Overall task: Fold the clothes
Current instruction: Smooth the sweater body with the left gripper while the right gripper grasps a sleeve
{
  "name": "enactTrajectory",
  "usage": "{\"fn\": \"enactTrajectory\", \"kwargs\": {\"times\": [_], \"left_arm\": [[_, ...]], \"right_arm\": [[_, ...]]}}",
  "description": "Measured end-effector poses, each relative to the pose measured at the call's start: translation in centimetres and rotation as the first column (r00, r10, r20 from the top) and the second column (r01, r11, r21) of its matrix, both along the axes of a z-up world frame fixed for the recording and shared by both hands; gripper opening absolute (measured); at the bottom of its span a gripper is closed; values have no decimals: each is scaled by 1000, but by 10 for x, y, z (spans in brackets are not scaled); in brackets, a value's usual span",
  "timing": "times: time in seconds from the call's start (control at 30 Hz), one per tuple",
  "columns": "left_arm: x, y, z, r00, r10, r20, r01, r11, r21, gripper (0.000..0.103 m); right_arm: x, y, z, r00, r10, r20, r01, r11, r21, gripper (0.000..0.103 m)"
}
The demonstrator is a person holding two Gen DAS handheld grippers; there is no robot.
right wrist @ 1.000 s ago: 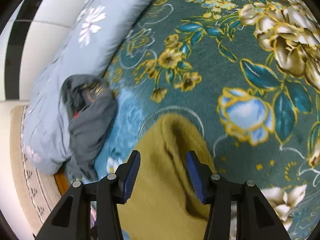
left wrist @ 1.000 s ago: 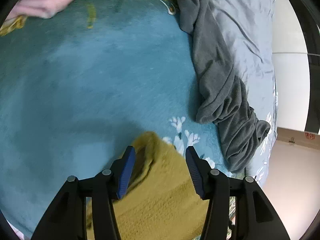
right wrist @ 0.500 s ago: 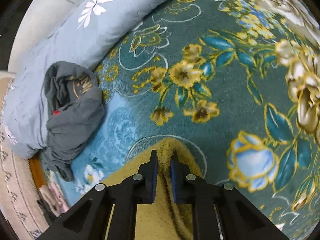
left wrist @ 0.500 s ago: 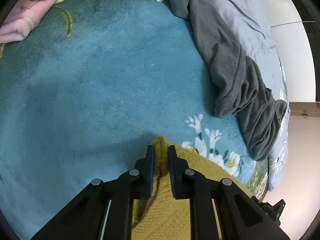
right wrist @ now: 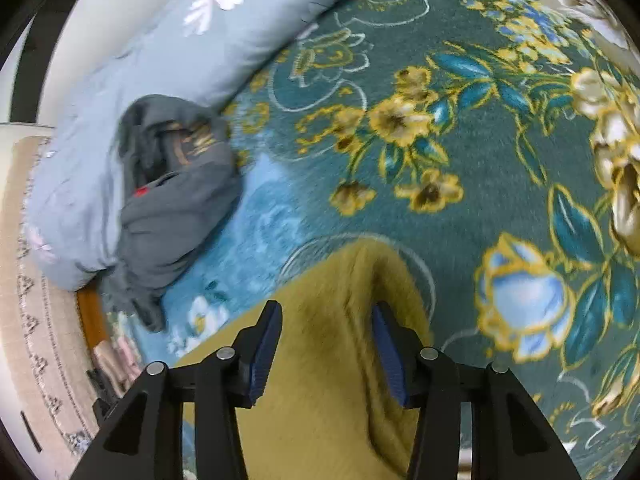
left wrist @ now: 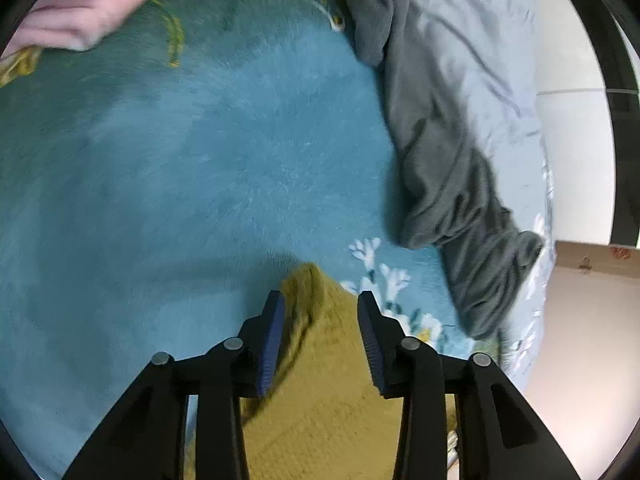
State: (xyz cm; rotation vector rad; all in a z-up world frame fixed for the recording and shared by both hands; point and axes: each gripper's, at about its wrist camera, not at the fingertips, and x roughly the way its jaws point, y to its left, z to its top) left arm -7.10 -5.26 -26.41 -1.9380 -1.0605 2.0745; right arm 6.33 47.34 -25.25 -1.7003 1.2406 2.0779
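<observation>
A mustard-yellow knit garment (left wrist: 320, 392) lies on a teal floral blanket (left wrist: 192, 168). Its pointed corner sits between the blue pads of my left gripper (left wrist: 321, 304), which stands open around it without pinching. In the right wrist view another rounded corner of the same yellow garment (right wrist: 332, 360) lies under my right gripper (right wrist: 327, 314), also open, with a fold line running between the fingers. The lower part of the garment is hidden behind both grippers.
A crumpled dark grey garment (left wrist: 440, 168) lies along a light blue floral quilt (left wrist: 492, 80) at the bed's edge; the grey garment (right wrist: 172, 200) shows bunched in the right view too. A pink cloth (left wrist: 76, 16) lies at the far left. A patterned rug (right wrist: 44, 340) covers the floor.
Half a second ago both grippers were shut on the yellow garment's corners; both have since opened and let the cloth go. The corners now rest on the blanket.
</observation>
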Motion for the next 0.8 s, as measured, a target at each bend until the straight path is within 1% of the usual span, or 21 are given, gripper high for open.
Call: {"fn": "enactTrajectory", "kwargs": {"times": [0.07, 0.17, 0.27, 0.37, 0.43, 0.5, 0.6, 0.73, 0.8], "left_arm": [[19, -2, 9, 1000, 25, -19, -25, 1000, -4, 42], [43, 4, 21, 1000, 12, -29, -12, 1000, -21, 42], [71, 17, 26, 996, -84, -32, 83, 995, -52, 42], [105, 50, 19, 984, -176, 22, 177, 984, -22, 42], [127, 73, 15, 970, -238, 58, 238, 971, 2, 42], [149, 96, 10, 950, -298, 92, 297, 954, 29, 42], [178, 128, -5, 905, -397, 155, 398, 917, 26, 42], [195, 157, -19, 864, -469, 183, 471, 881, 31, 42], [196, 160, -25, 856, -480, 193, 486, 874, 16, 42]], "right_arm": [[16, -3, 6, 999, -27, -22, 27, 999, -20, 54], [50, -10, 10, 995, -88, -48, 85, 995, -57, 58], [83, -17, 7, 991, -127, -37, 124, 988, -90, 60], [115, -26, -1, 989, -146, -8, 145, 984, -107, 62], [136, -31, -8, 988, -154, 14, 155, 982, -111, 62], [153, -36, -15, 985, -170, 32, 173, 977, -122, 62], [171, -43, -20, 983, -182, 38, 186, 972, -142, 62], [173, -50, -27, 990, -134, 35, 137, 984, -114, 62], [172, -51, -36, 990, -136, 33, 140, 980, -143, 62]]}}
